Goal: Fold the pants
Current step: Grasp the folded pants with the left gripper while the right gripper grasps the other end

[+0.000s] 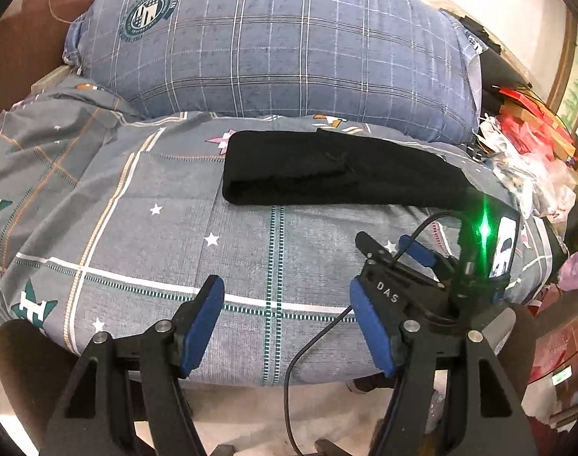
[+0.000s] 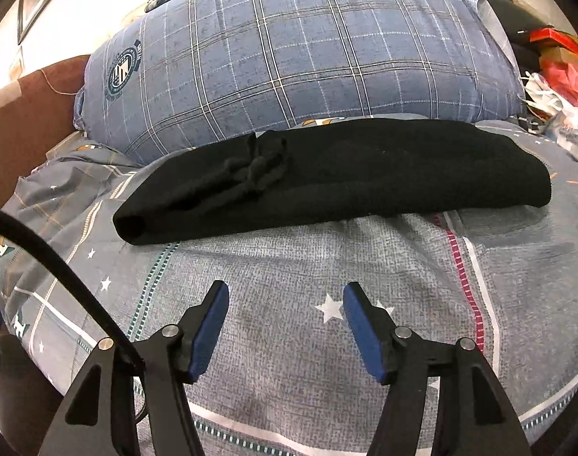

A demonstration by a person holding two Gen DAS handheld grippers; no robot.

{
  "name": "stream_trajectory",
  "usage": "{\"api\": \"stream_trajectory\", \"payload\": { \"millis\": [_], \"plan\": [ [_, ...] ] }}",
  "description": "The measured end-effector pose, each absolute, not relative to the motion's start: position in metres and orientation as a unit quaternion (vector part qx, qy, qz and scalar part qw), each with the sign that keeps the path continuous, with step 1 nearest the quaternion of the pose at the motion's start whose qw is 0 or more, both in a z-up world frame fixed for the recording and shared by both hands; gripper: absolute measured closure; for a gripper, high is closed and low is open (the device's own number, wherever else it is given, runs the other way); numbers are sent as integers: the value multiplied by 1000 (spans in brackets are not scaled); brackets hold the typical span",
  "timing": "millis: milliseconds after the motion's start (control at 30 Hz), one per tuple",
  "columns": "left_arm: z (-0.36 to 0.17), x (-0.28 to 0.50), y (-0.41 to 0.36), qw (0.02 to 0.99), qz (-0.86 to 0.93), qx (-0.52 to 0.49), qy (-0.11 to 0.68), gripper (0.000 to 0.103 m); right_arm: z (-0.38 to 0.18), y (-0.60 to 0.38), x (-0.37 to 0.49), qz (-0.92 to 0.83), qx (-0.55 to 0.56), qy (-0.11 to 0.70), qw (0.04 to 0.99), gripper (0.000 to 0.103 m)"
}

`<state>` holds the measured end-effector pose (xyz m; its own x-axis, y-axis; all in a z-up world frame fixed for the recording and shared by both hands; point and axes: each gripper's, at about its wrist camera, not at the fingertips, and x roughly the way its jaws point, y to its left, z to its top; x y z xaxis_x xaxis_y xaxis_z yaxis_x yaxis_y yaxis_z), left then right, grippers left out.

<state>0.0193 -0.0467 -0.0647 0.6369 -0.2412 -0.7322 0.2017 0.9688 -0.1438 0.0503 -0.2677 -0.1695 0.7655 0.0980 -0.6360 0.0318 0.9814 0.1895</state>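
The black pants [image 1: 327, 171] lie folded in a long flat bundle across the grey patterned bed sheet [image 1: 174, 228], just in front of the big blue checked pillow [image 1: 281, 45]. In the right wrist view the pants [image 2: 346, 178] show a knotted drawstring on top near the left end. My left gripper [image 1: 287, 292] is open and empty, well short of the pants. My right gripper [image 2: 285, 296] is open and empty, also short of the pants; it shows in the left wrist view [image 1: 397, 245] at the right with a green light.
The pillow [image 2: 308, 49] blocks the far side. A brown headboard [image 1: 26, 38] stands at the left. Cluttered bags and red boxes [image 1: 528, 144] pile up at the right of the bed. The bed's near edge drops to the floor [image 1: 250, 418].
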Motion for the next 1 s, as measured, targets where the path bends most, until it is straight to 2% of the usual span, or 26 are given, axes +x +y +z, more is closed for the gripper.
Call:
{"api": "stream_trajectory", "payload": {
  "millis": [267, 500, 733, 1000],
  "plan": [
    [-71, 36, -55, 896, -132, -26, 423, 34, -167, -283, 50, 17, 120, 340, 932, 32],
    [-57, 86, -69, 882, -175, -17, 436, 34, -150, -348, 43, -27, 196, 310, 930, 32],
    [-42, 152, -161, 854, -270, 65, 441, 34, -157, -430, 23, -106, 291, 289, 906, 29],
    [-55, 228, -305, 792, -362, 165, 463, 34, -171, -471, 38, -91, 372, 302, 873, 29]
  ]
}}
